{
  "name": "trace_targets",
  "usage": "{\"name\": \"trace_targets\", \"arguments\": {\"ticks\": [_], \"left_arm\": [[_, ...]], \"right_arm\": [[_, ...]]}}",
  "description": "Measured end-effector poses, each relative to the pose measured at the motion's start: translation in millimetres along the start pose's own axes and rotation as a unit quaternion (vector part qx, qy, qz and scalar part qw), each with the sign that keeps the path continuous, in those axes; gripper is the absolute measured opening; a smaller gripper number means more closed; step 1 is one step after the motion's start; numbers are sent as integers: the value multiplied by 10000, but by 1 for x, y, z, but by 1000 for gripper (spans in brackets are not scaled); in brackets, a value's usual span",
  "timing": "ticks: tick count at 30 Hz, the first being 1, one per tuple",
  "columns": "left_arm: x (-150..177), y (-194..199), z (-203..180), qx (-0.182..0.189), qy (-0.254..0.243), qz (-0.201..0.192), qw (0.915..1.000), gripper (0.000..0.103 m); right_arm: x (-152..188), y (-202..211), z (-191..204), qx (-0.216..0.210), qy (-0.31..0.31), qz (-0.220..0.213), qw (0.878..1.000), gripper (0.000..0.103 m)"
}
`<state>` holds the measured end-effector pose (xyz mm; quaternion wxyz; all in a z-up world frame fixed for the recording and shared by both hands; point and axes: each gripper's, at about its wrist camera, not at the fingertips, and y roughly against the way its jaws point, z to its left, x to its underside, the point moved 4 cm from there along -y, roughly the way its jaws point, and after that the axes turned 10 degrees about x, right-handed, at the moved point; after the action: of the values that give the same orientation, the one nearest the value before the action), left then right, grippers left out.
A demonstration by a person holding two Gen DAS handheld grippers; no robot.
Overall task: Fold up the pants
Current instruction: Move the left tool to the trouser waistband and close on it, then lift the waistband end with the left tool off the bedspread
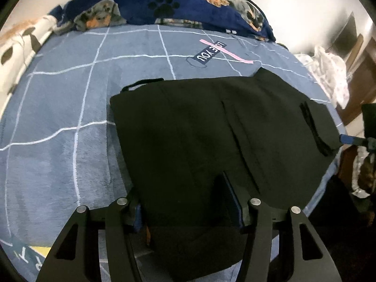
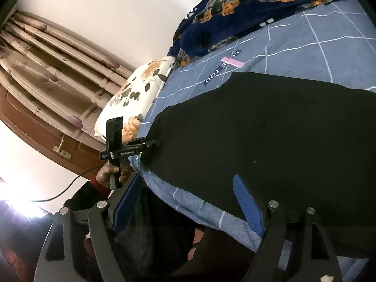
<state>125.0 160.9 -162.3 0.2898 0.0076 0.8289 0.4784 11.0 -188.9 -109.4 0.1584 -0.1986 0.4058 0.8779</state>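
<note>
Blue checked bedding (image 1: pixel 58 108) carries the black pants (image 1: pixel 211 129), spread flat ahead of both tools with the near hem lying between the left gripper's (image 1: pixel 185 206) spread jaws. The right gripper (image 2: pixel 188 202) is spread too, with nothing held, one finger over the cloth's edge. Soft, light and floppy, I'd judge; pinch the hem corners.

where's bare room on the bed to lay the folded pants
Bare blue bedspread lies left of the black pants, toward the floral pillow. A narrower strip runs between the pants and the navy blanket. The near edge is crowded by both grippers.
</note>
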Motion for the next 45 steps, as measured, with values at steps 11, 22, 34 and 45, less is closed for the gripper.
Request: {"name": "trace_targets", "arguments": {"ticks": [11,22,34,45], "left_arm": [[0,5,-25,-1108,-643,-334,9912,41],[-2,18,-41,-1525,-780,-569,9836,35],[-6,28,-46,-1392,-537,-661,9866,27],[-14,48,-49,-777,-5,-909,9928,22]], "right_arm": [[5,-17,0,39,-96,221,9997,79],[7,-26,-3,23,-137,319,9994,80],[9,-30,-5,12,-177,344,9992,80],[9,-32,-10,-8,-242,359,9991,81]]}}
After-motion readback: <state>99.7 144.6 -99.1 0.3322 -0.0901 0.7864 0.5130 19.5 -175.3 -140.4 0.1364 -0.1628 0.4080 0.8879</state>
